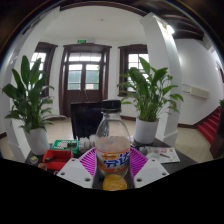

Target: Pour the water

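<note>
The setting is a tall white-walled hall with dark wood-framed double doors [83, 75] at 12 o'clock, flanked by arched windows. Two broad-leaved green potted plants stand at 10 o'clock [27, 100] and 2 o'clock [150, 95]. A white tabletop [75, 168] carries small red items [55, 155] at 9 o'clock from the gripper; their identity cannot be told.

The clear plastic bottle with a dark screw cap and a purple-and-orange label [114, 150] stands upright between the fingers of the gripper [114, 163]. The magenta pads [88, 160] sit close against the bottle at both sides. Contact appears made, so the tongs are judged clamped on the bottle, though its base is hidden.

Materials: the bottle wall is thin, smooth and glossy, likely to flex under pressure. The liquid inside looks pale orange.

Hazards:
- The cap is on; tilting produces no flow until it is removed.
- A smooth wall may slip or rotate between the pads during tilt.
- No receiving vessel is visible; pouring here risks spilling on the tabletop.
</note>
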Tool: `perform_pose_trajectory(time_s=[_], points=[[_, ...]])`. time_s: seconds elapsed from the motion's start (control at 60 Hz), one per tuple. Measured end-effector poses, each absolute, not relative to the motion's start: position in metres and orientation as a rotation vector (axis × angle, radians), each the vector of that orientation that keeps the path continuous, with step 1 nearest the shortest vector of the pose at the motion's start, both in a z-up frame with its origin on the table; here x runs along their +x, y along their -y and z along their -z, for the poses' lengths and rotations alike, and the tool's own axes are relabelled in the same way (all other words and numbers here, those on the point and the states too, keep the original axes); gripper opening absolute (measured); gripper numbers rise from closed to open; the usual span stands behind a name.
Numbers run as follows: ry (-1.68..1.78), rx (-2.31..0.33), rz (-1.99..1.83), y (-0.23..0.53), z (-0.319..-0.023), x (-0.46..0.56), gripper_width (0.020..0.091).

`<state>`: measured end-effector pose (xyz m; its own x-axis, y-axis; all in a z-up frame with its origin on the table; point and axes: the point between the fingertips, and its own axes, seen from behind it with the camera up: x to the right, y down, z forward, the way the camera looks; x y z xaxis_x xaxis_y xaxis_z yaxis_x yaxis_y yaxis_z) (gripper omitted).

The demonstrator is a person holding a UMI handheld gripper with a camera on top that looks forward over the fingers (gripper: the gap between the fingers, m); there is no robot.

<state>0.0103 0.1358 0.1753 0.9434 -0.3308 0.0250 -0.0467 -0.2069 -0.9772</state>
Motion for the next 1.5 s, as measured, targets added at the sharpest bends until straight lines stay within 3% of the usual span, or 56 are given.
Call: perform_pose_trajectory(time_s=[0.183,0.367,0.533,0.633,0.75,1.017,1.5], points=[[-0.282,-1.811,0.247,-0.149,-0.123,0.021,0.0409],[-0.294,-1.765,0.209,-0.150,-0.133,0.021,0.0421],[-0.312,-1.781,0.191,-0.144,-0.127,0.023,0.0522],[-0.341,-1.800,0.185,-0.134,-0.121,0.026,0.0656],[-0.347,-1.805,0.154,-0.109,-0.114,0.018,0.0732],[-0.229,-1.911,0.126,-0.002,-0.086,-0.020,0.0738],[-0.194,-1.844,0.081,0.131,-0.167,-0.042,0.0738]])
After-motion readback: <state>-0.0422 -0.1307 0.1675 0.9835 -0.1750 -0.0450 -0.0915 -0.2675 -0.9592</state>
